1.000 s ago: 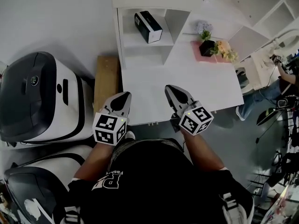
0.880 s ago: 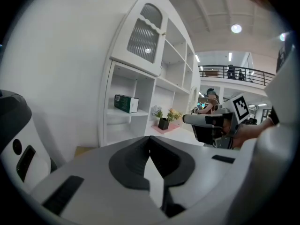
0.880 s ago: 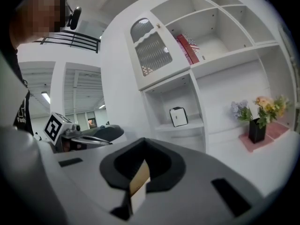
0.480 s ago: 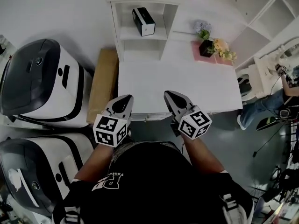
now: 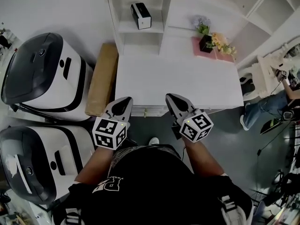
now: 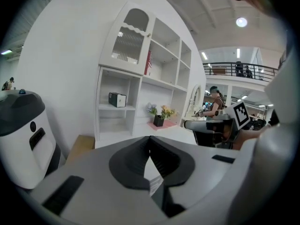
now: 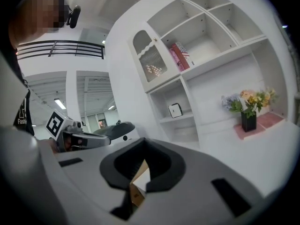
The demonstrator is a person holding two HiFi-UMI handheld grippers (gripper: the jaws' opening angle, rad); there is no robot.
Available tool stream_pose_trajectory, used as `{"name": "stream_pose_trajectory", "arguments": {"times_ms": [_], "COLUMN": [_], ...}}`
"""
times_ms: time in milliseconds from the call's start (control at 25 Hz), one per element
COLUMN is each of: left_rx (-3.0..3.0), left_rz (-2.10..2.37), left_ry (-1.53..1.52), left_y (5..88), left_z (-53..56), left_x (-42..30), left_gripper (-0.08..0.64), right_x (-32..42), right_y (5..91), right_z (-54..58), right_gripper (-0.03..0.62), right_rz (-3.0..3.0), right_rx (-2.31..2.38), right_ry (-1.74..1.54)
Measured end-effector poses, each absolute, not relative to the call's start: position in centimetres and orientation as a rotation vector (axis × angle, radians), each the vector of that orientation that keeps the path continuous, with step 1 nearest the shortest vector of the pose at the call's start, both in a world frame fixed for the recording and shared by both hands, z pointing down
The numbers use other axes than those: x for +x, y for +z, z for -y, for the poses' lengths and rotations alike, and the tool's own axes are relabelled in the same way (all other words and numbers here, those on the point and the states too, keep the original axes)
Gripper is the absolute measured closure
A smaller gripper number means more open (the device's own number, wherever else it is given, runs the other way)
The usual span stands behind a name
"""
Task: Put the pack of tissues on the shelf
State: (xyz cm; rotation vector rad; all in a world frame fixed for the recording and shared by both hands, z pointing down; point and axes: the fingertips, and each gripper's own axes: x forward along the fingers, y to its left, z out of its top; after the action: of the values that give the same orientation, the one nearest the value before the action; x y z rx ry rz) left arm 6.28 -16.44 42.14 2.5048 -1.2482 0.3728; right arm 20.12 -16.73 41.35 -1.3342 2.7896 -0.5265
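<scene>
Since earlier frame: left gripper and right gripper drawn back to white bench edge; fingers closed, empty. Black-and-white rectangular tissue pack lies inside white shelf, long axis back-to-front, slightly skewed.

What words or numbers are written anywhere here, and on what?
"Fash", rest cut off: black shirt.
Pack of tissues: print too small.
Red books: too blurred.
Left cube, right cube: square patterns, no words.
</scene>
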Motion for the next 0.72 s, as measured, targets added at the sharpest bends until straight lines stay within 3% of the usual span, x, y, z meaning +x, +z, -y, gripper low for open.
{"name": "stream_pose_trajectory", "arguments": {"times_ms": [720], "left_rx": [2.602], "left_rz": [1.113], "left_ry": [0.385], "left_y": [40.7], "left_z": [18.6], "left_x": [0.8], "left_gripper": [0.546], "right_x": [14.3], "right_y": [41.4], "right_z": [16.3], "right_gripper": [0.584], "right_rz": [-2.737], "right_rx": [-1.506], "right_ry": [-0.510]}}
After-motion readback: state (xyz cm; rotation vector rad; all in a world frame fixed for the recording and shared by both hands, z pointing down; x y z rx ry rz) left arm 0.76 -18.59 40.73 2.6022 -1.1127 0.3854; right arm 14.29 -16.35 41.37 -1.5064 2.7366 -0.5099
